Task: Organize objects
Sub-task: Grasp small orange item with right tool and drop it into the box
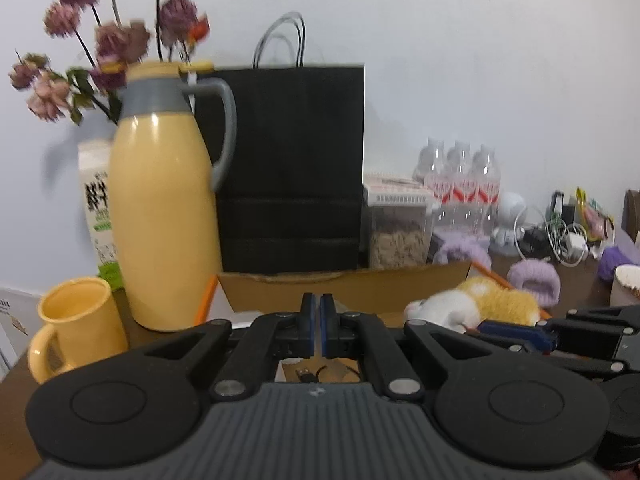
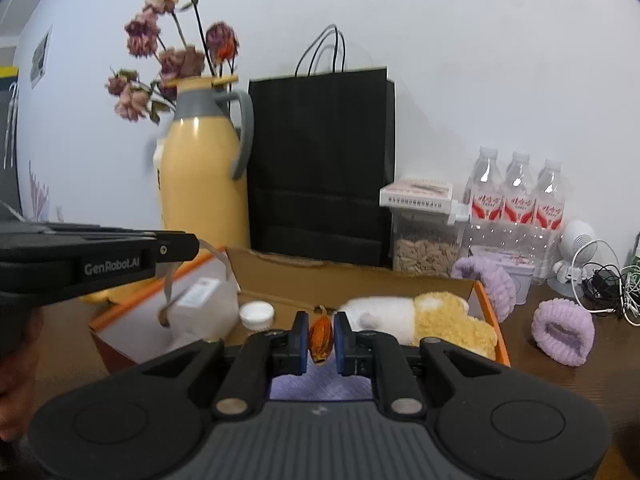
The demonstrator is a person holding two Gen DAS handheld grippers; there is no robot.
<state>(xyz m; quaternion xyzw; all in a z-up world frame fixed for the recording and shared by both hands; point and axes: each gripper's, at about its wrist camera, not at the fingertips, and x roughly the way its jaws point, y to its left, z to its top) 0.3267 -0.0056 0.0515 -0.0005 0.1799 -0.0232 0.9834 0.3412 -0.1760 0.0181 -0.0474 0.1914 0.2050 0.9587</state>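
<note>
While my right fingers (image 2: 321,338) pinch a dried orange flower bud (image 2: 321,339), long axis upright, over the cardboard box (image 2: 360,280), my left fingers (image 1: 319,326) sit closed and empty. That box lies straight ahead, nearest my right hand.

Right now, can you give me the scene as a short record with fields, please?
left gripper: shut, holding nothing
right gripper: shut on a dried orange flower bud
cardboard box: open, holds a plush toy, a white jar lid and a white package
behind box: yellow thermos jug, black paper bag
right of box: purple wristband
</note>
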